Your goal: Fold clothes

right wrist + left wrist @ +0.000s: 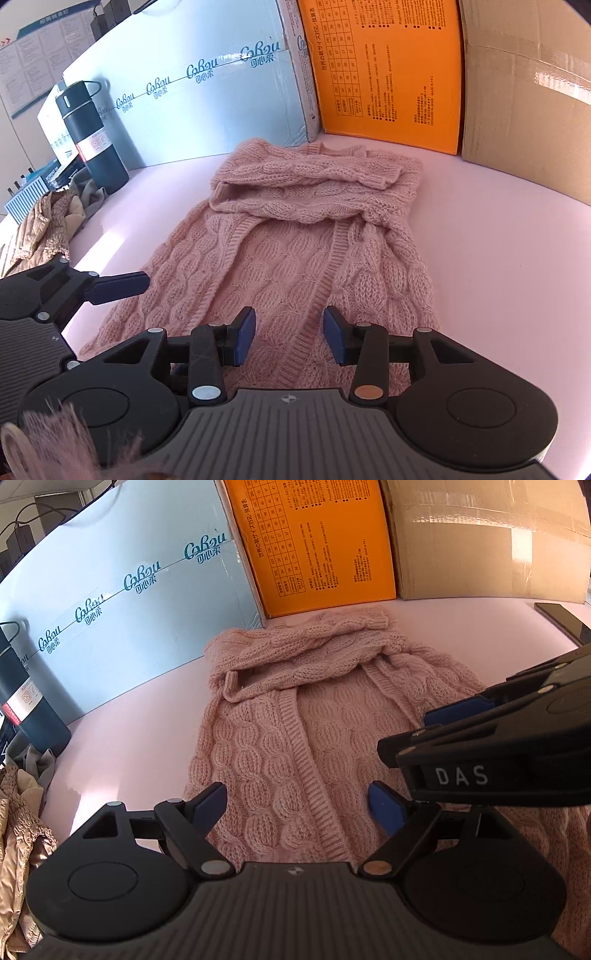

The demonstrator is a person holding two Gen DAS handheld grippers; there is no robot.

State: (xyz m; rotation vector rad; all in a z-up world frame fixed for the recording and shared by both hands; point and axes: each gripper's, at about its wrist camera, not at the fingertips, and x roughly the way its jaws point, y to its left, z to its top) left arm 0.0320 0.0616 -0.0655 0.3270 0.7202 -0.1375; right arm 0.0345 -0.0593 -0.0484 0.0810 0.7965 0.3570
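We've got the pink cable-knit cardigan point(295, 236) flat on the counter point(498, 258), long axis running away from us. Both claws over its near hem, empty: left claw point(297, 806) w/ fingers wide apart, right claw point(289, 336) apart too, nearer the placket.

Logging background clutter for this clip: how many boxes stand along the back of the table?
3. The light blue box is at the left, the orange box in the middle, and the brown cardboard box at the right. More may sit outside both views.
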